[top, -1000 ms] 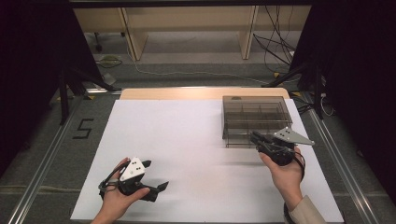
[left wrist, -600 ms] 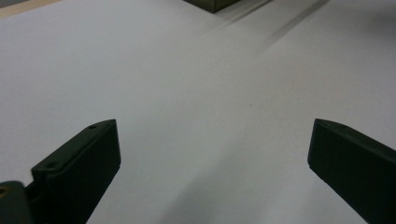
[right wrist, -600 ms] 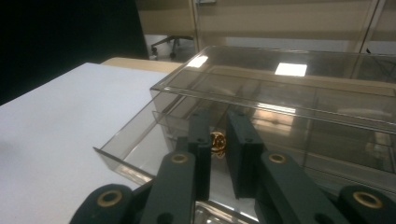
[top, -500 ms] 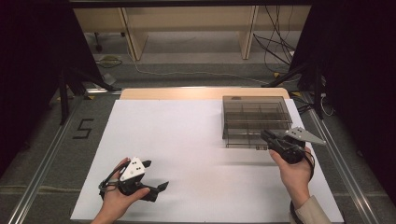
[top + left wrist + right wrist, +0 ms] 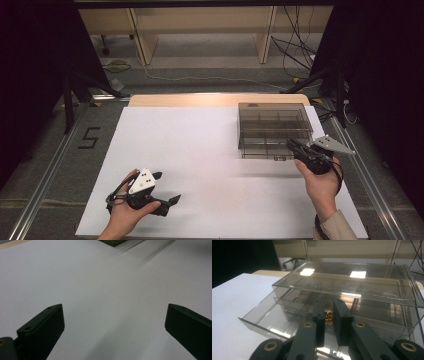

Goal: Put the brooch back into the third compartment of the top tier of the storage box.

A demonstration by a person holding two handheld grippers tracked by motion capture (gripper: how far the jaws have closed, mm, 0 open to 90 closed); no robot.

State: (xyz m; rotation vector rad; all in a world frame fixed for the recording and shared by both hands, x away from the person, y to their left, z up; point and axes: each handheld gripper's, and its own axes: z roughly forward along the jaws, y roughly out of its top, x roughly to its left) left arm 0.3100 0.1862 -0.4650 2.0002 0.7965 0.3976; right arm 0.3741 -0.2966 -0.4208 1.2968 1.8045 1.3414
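- White table cover (image 5: 210,150) lies under both hands, with dark floor around it.
- Left gripper (image 5: 162,189) rests low at the near left, jaws wide apart, nothing between them.
- Clear drawer box (image 5: 272,127) stands far right, its drawer (image 5: 265,321) pulled out.
- Right gripper (image 5: 327,322) hangs over the drawer, jaws almost together around a small gold piece (image 5: 328,316); I cannot tell if they pinch it. Better to go slowly and stay clear of the walls.
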